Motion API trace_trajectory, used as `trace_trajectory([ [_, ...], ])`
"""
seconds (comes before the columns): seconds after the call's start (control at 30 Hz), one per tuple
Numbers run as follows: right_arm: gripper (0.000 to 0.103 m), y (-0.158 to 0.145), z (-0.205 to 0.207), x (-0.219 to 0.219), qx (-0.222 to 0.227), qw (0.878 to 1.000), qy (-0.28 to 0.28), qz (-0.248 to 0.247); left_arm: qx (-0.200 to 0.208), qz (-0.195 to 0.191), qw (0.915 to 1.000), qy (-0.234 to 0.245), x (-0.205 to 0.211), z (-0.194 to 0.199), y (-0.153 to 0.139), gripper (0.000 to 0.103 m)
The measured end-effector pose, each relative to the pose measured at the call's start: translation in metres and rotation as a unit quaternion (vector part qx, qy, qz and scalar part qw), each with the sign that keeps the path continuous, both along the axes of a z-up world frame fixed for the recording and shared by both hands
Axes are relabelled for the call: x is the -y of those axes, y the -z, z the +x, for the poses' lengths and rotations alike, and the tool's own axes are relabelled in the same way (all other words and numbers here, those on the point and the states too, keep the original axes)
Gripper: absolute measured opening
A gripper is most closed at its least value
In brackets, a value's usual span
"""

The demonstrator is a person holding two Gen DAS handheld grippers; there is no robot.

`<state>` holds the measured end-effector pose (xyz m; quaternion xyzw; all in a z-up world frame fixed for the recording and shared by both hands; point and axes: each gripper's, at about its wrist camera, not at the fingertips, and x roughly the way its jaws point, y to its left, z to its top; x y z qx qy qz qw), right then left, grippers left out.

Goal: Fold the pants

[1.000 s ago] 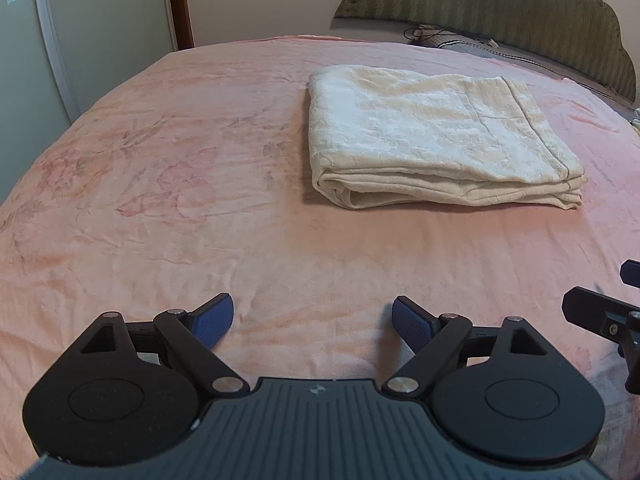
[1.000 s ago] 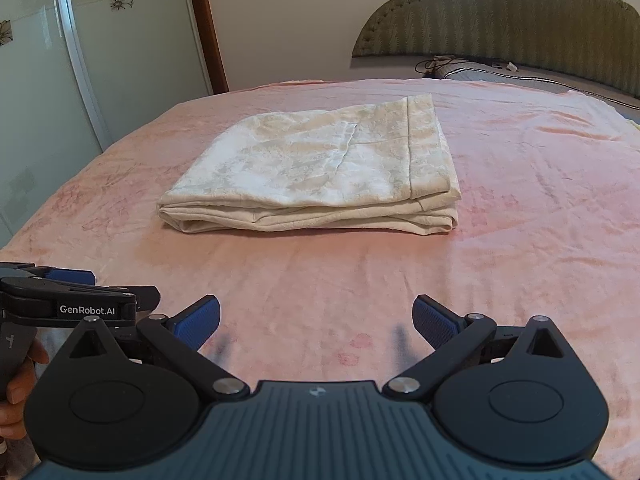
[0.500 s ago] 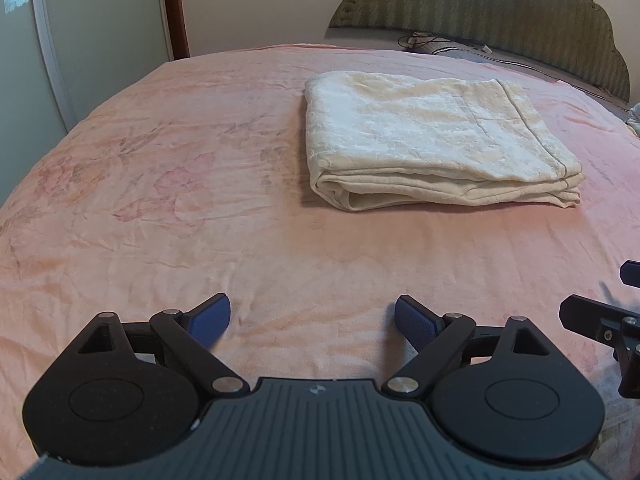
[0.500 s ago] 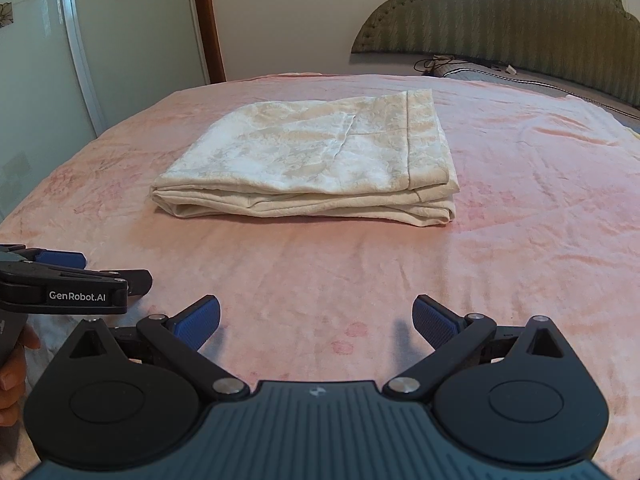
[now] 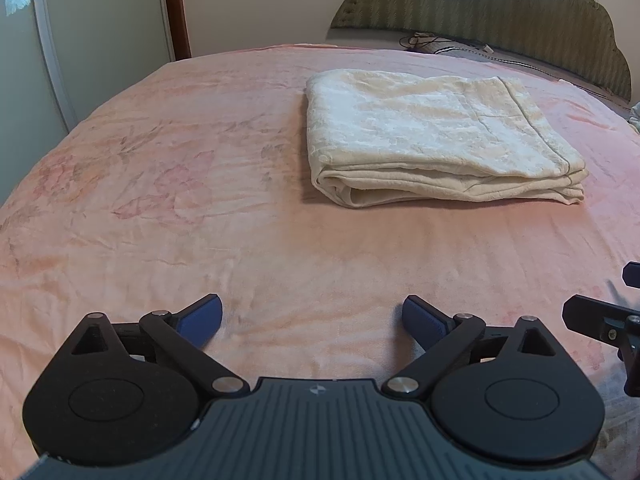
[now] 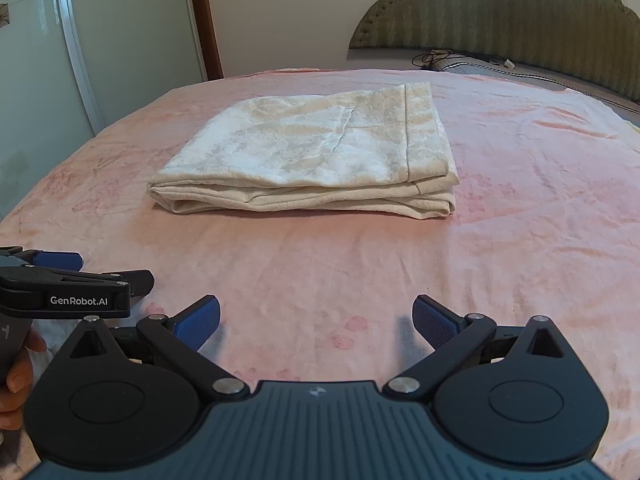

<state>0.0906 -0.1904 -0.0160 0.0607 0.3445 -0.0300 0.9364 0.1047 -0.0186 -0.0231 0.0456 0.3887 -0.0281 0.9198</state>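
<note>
Far left: pale glass-fronted wardrobe doors (image 6: pixel 60 92) with small flower decals, then a brown wooden door frame (image 5: pixel 176 12) against the cream wall.

Across the whole middle: a bed under a pink, faintly flowered plush blanket (image 5: pixel 180 184), lightly wrinkled.

Near left, low over the blanket's near edge: left tongs (image 5: pixel 312 320), black with blue pads, spread wide and released, jaws having just been opening, only bare blanket between them (nothing gripped). Seen again at the left edge of the right wrist view (image 6: pixel 60 268), with fingertips of the person's hand (image 6: pixel 18 372) curled on the handle.

Centre, toward the far half of the bed: cream, textured fabric pants (image 5: pixel 436 136), folded into a flat rectangular stack of several layers, rounded fold at the left end, hemmed edge toward the right (image 6: pixel 312 156). Lying flat on the blanket, well apart from both tongs, touched by neither.

Near right: right tongs (image 6: pixel 316 320), same black-and-blue build, likewise splayed and released over bare blanket, just beside the left ones (a corner showing at the right edge of the left wrist view (image 5: pixel 612 320)).

Far right: a scalloped olive-green upholstered headboard (image 6: pixel 512 12), with a tangle of dark cable (image 6: pixel 436 56) on a grey surface at its foot.
</note>
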Motion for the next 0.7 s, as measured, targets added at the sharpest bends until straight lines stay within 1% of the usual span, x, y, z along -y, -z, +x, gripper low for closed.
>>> trace_trajectory([
  [0.4,0.103,0.0029,0.0008,0.0001,-0.005,1.0,-0.001,0.001,-0.001,-0.006,1.0,-0.001,-0.0025,-0.0002,0.003,0.103],
  [0.7,0.103,0.0098,0.0016,0.0016,-0.012,1.0,0.001,0.006,0.005,-0.006,1.0,0.001,-0.0035,-0.0011,0.0044,0.103],
])
